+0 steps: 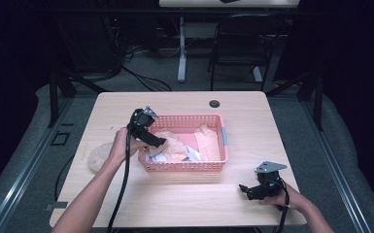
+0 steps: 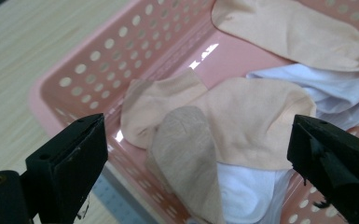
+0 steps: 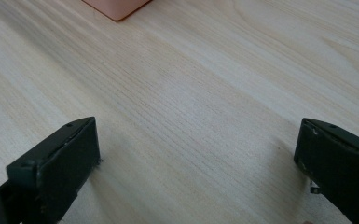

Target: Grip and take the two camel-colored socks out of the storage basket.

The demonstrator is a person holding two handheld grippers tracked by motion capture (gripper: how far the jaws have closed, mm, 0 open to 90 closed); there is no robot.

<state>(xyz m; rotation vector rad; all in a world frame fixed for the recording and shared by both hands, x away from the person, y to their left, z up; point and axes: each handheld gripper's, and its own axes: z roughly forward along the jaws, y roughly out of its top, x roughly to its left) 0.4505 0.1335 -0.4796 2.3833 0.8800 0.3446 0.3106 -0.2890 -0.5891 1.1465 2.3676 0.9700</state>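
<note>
A pink perforated basket (image 1: 182, 167) stands mid-table and holds several socks. My left gripper (image 1: 161, 141) reaches in over its left rim, jaws open and nothing between them. In the left gripper view, the left gripper (image 2: 198, 149) hangs above a peach sock (image 2: 256, 116) with a tan sheer sock (image 2: 186, 154) lying on it; white socks (image 2: 326, 88) and another peach sock (image 2: 298, 28) lie behind, inside the basket wall (image 2: 121, 42). My right gripper (image 1: 244, 189) rests low near the table's front right, open over bare wood; the right gripper (image 3: 198, 154) faces the basket's corner (image 3: 116, 7).
A beige heap of fabric (image 1: 97, 155) lies on the table left of the basket, behind my left hand. A dark cable hole (image 1: 214, 103) sits near the far edge. Beyond the table stand a black chair (image 1: 245, 43) and a white table leg (image 1: 181, 58).
</note>
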